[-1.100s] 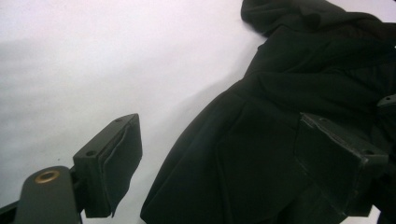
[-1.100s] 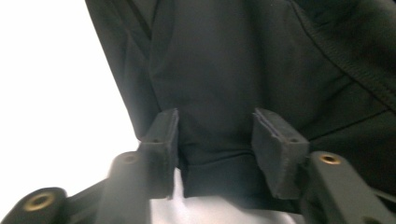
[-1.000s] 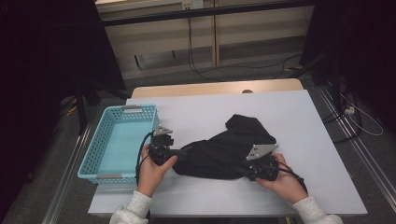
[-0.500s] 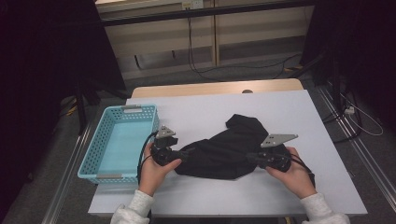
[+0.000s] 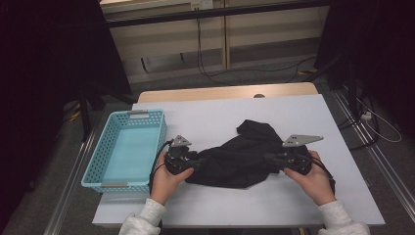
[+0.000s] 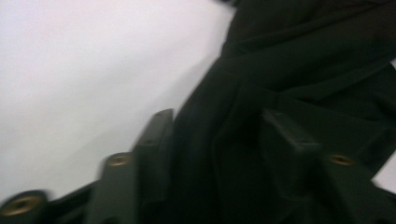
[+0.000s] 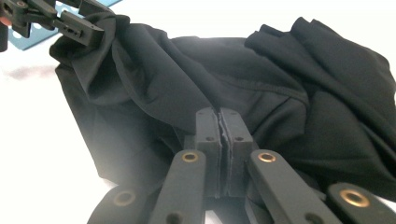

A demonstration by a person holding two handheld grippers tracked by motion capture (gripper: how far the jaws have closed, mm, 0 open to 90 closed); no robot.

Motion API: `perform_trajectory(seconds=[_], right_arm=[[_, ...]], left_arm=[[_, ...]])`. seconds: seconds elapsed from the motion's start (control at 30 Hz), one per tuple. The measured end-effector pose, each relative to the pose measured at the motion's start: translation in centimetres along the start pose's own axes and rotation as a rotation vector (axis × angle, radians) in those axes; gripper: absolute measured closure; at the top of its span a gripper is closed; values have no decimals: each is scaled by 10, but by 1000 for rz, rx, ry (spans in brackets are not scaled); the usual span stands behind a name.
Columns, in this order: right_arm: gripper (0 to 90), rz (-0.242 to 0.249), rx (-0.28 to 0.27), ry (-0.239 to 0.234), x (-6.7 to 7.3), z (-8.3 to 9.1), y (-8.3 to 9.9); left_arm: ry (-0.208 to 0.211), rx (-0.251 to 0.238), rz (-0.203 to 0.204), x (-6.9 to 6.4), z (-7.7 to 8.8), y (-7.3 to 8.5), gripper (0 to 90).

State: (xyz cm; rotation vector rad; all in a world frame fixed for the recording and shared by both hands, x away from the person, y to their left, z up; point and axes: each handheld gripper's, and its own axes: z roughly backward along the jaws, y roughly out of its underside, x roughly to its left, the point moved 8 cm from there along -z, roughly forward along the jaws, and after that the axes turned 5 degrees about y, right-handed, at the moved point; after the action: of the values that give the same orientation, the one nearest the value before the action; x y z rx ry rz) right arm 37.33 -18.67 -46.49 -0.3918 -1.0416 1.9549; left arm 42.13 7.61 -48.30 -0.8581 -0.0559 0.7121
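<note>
A crumpled black garment (image 5: 240, 156) lies on the white table (image 5: 293, 112) between two hand-held grippers. My left gripper (image 5: 195, 160) sits at the garment's left end. In the left gripper view its jaws have just been closing around a bunched fold (image 6: 219, 154) and still stand apart (image 6: 217, 126). My right gripper (image 5: 269, 159) is at the garment's right end. In the right gripper view its jaws (image 7: 219, 114) are pressed together on a thin edge of the cloth (image 7: 187, 70). The left gripper (image 7: 91, 18) shows at that view's top left, with cloth rising to it.
A light blue plastic basket (image 5: 93, 166) stands at the table's left edge, close to the left hand. Bare white table lies behind the garment and to its right. A wooden tabletop (image 5: 220, 93) adjoins the far edge. Dark frames and cables lie on the floor beyond.
The right hand has moved right and slightly up with the cloth's edge, drawing the garment out. The left hand has stayed in place at the left end.
</note>
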Motion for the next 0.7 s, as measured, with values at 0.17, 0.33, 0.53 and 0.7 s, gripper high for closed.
perform_trajectory(seconds=[0.17, 0.33, 0.53, 0.7], right_arm=[[878, 1, 7, 0, 2, -2, 0], [878, -24, -7, 0, -4, 2, 0], [881, -81, -25, 1, -15, 14, -1], [887, -157, -63, -5, -28, 29, -7]], left_arm=[[9, 26, 0, -2, 0, 2, 754], [35, 10, 18, -5, 8, -3, 852], [51, -66, 51, -4, 31, -15, 857], [31, -152, 78, 5, 49, -24, 858]])
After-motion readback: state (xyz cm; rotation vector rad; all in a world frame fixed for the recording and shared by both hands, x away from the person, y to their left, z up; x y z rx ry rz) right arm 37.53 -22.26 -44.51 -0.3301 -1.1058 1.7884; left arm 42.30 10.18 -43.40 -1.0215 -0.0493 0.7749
